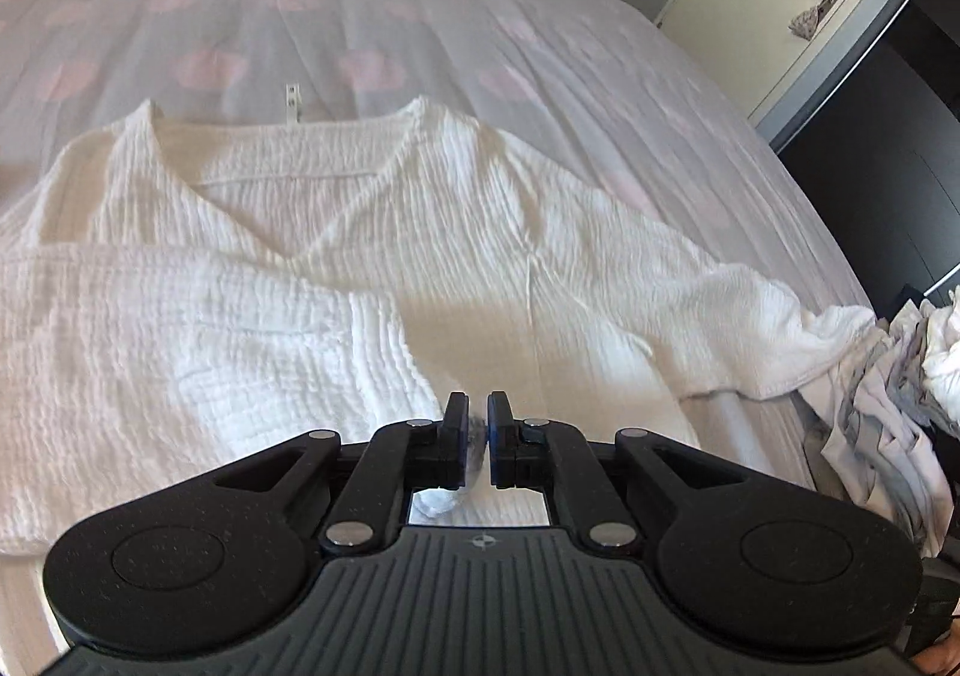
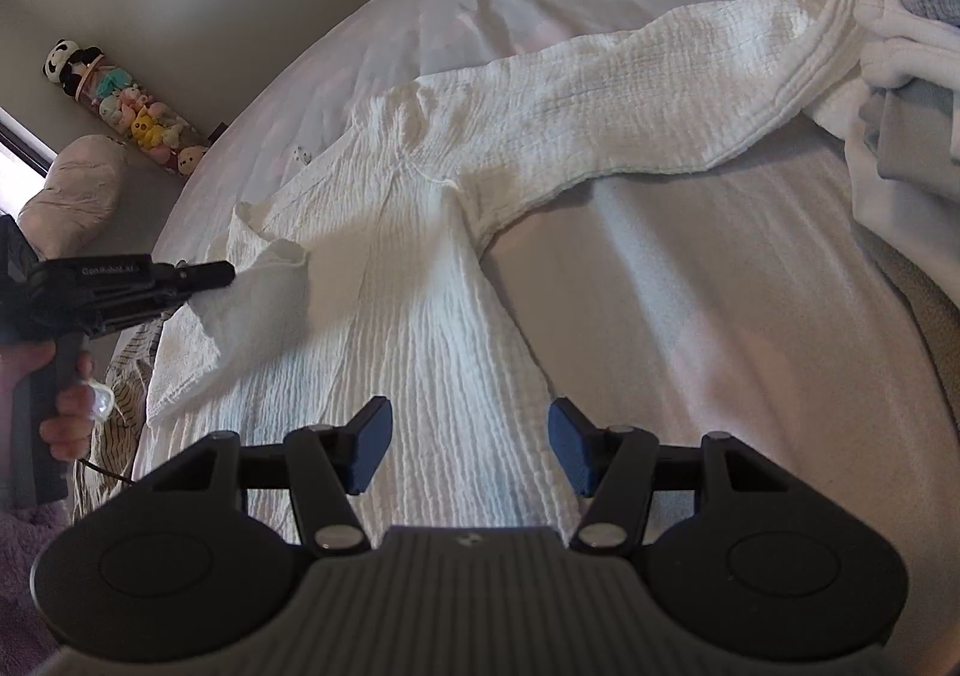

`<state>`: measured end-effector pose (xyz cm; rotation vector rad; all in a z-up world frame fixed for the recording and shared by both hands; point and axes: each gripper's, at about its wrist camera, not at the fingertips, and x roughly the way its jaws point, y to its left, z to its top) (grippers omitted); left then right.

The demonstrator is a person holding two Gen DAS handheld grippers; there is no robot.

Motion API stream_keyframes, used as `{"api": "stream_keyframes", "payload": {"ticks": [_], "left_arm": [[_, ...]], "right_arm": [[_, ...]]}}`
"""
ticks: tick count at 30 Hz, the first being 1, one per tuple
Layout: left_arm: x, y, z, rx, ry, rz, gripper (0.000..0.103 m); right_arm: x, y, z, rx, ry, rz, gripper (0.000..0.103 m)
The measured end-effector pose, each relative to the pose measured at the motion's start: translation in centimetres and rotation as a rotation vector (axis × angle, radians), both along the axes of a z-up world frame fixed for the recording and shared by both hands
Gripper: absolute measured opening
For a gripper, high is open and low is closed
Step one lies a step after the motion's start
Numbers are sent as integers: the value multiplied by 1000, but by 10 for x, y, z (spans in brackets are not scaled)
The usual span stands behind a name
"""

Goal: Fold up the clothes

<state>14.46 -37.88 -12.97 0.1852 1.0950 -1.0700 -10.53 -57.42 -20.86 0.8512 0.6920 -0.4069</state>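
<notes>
so I had the white shirt (image 1: 456,232) spread flat on the bed (image 1: 372,3), left tool (image 1: 478,439) pinching the cuff of the sleeve (image 2: 264,280) to fold it across the chest, right tool (image 2: 468,451) hanging wide and empty over the hem.

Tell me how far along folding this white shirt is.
Early on. Done: one sleeve is folded across the shirt. In hand: the left gripper, almost shut, has that sleeve's cuff at its fingers. Left: the other sleeve lies stretched out toward the clothes pile, and the open right gripper hovers over the body.
</notes>
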Motion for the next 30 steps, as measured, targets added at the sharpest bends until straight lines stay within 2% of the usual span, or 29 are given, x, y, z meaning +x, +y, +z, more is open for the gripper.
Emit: {"api": "stream_keyframes", "payload": {"ticks": [2,3,5,10,20,25,30], "left_arm": [[-5,2,-4,-4,17,-14,24],[-8,6,-3,-9,16,-19,28],[-14,16,3,-21,-3,-33,44],[-23,54,21,-17,-71,-42,45],[5,160,31,97,-206,116,45],[22,197,24,186,-282,164,45],[39,215,3,235,-296,191,45]], "right_arm": [[0,0,0,-1,3,-1,61],[1,0,0,-1,4,-2,61],[1,0,-1,-3,6,-4,61],[3,1,-1,-14,19,1,61],[19,11,12,-62,95,76,61],[36,13,29,-95,89,112,61],[71,7,44,-104,63,150,61]]}}
